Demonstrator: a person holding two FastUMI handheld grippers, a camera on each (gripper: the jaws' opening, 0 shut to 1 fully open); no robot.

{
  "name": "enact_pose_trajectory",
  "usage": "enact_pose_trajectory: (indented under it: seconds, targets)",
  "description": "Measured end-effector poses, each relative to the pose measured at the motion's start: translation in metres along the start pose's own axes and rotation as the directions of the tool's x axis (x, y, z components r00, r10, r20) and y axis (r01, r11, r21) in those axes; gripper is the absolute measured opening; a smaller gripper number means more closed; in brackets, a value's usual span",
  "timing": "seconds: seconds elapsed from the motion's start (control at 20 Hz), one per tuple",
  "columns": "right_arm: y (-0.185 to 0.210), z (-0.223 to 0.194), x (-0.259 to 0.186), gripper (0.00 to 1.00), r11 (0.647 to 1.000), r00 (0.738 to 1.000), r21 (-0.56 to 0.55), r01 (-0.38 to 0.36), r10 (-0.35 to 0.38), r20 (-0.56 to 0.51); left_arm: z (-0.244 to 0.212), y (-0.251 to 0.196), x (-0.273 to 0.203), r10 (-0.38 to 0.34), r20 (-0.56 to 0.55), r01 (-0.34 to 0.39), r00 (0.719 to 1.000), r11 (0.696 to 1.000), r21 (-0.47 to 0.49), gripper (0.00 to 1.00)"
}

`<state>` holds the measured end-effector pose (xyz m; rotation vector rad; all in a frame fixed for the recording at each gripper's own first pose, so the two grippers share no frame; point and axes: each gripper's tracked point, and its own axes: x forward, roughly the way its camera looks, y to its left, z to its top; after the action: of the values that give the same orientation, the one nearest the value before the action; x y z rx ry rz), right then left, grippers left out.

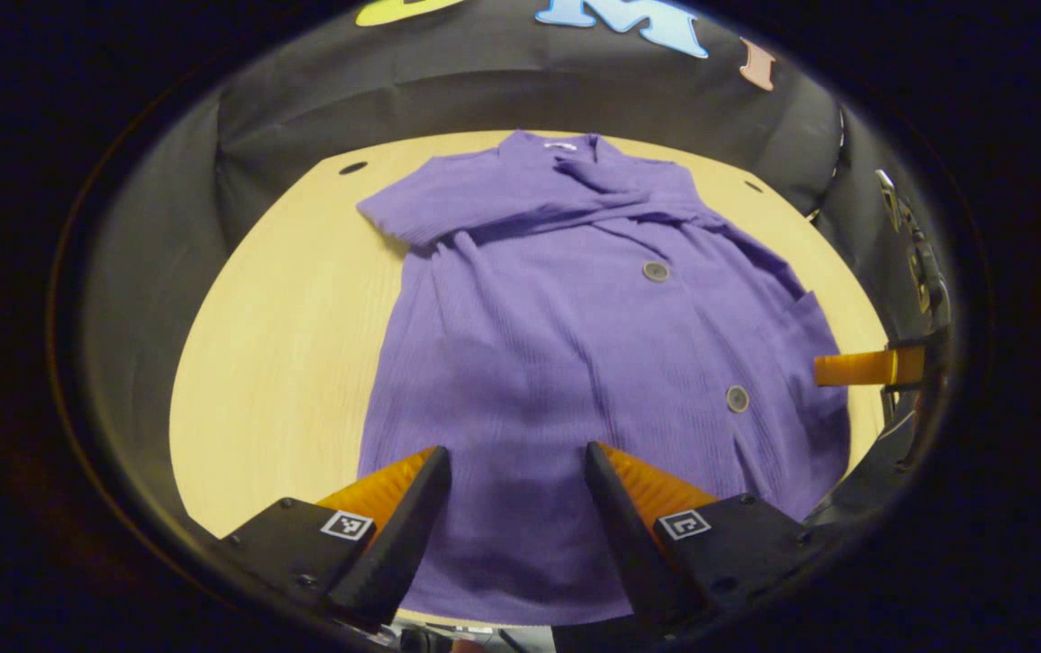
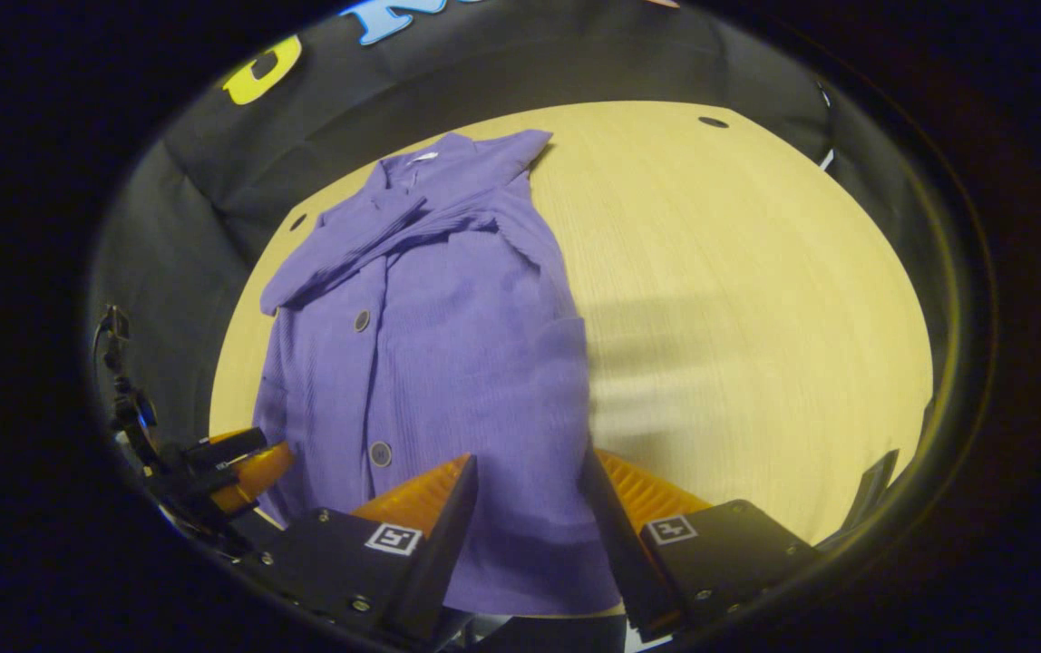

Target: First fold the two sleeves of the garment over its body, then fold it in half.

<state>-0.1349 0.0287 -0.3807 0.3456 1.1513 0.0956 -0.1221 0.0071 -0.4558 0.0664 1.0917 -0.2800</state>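
Note:
A purple buttoned garment [image 1: 575,345] lies face up on the wooden table [image 1: 285,345], collar at the far side and hem toward me. One sleeve [image 1: 448,204] lies folded across the chest, its cuff reaching the left edge. My left gripper [image 1: 515,449] hovers open over the hem, with cloth showing between its fingers. In the right gripper view the garment [image 2: 448,363] sits left of centre. My right gripper [image 2: 530,455] stands open over the hem's right corner. The left gripper's finger [image 2: 244,467] shows by the hem's left side, and the right gripper's finger [image 1: 865,367] at the garment's right edge.
The table has small round holes near its far corners [image 1: 353,168] [image 2: 713,121]. Bare tabletop [image 2: 756,317] stretches to the right of the garment. Black cloth wall [image 1: 321,118] closes in the back and sides.

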Motion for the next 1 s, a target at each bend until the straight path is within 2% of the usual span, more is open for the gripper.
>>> enact_pose_trajectory:
  seconds: [0.05,0.2,0.3,0.4,0.5,0.55,0.6,0.65,0.7,0.75,0.8,0.85,0.9,1.0]
  targets:
    - [0.001,-0.002,0.001,0.75,1.000,1.000,-0.002,0.002,-0.002,-0.001,0.004,0.000,0.000,0.002,0.017,-0.002,1.000,1.000,0.014,0.95]
    - [0.002,-0.007,0.006,0.76,1.000,1.000,-0.007,0.017,-0.017,-0.015,0.003,-0.008,0.000,0.012,0.006,-0.012,1.000,1.000,0.011,0.99]
    - [0.001,-0.009,0.008,0.77,1.000,0.999,-0.004,0.031,-0.031,-0.020,0.005,-0.008,-0.002,0.015,0.005,-0.015,1.000,1.000,0.002,0.96]
    - [0.000,-0.010,0.010,0.77,0.999,0.998,-0.012,0.049,-0.050,-0.024,0.005,-0.007,0.000,0.013,0.006,-0.013,1.000,1.000,0.004,0.99]
    - [-0.009,-0.013,0.012,0.75,0.994,0.994,-0.046,0.099,-0.101,-0.039,0.006,-0.011,0.001,-0.001,0.016,0.001,1.000,1.000,0.013,0.86]
    - [-0.014,-0.013,0.012,0.70,0.991,0.992,-0.058,0.119,-0.121,-0.043,0.009,-0.014,0.001,-0.007,0.027,0.006,1.000,1.000,0.017,0.80]
    - [-0.018,-0.011,0.011,0.52,0.988,0.989,-0.064,0.140,-0.143,-0.042,0.012,-0.020,0.000,-0.013,0.040,0.012,0.999,1.000,0.021,0.72]
    - [-0.018,-0.013,0.012,0.41,0.988,0.989,-0.057,0.141,-0.143,-0.045,0.017,-0.023,0.002,-0.019,0.054,0.018,0.998,1.000,0.020,0.65]
    - [-0.018,-0.013,0.013,0.32,0.989,0.989,-0.054,0.136,-0.138,-0.055,0.023,-0.025,0.006,-0.023,0.061,0.022,0.998,1.000,0.010,0.47]
    - [-0.017,-0.013,0.011,0.32,0.991,0.989,-0.050,0.128,-0.131,-0.064,0.027,-0.025,0.009,-0.020,0.072,0.021,0.997,1.000,-0.012,0.31]
    - [-0.018,-0.007,0.009,0.32,0.988,0.987,-0.011,0.153,-0.153,-0.038,0.031,-0.024,0.011,-0.018,0.068,0.020,0.997,0.999,-0.028,0.16]
    - [-0.019,-0.010,0.013,0.00,0.988,0.987,0.025,0.151,-0.150,-0.060,0.033,-0.023,0.012,-0.016,0.078,0.019,0.997,0.999,-0.036,0.15]
    - [-0.018,-0.009,0.014,0.03,0.988,0.987,0.033,0.152,-0.150,-0.058,0.030,-0.023,0.008,-0.017,0.074,0.020,0.997,0.999,-0.039,0.07]
    - [-0.015,-0.008,0.012,0.02,0.989,0.988,0.043,0.141,-0.138,-0.063,0.033,-0.023,0.009,-0.031,0.078,0.034,0.996,0.999,-0.040,0.07]
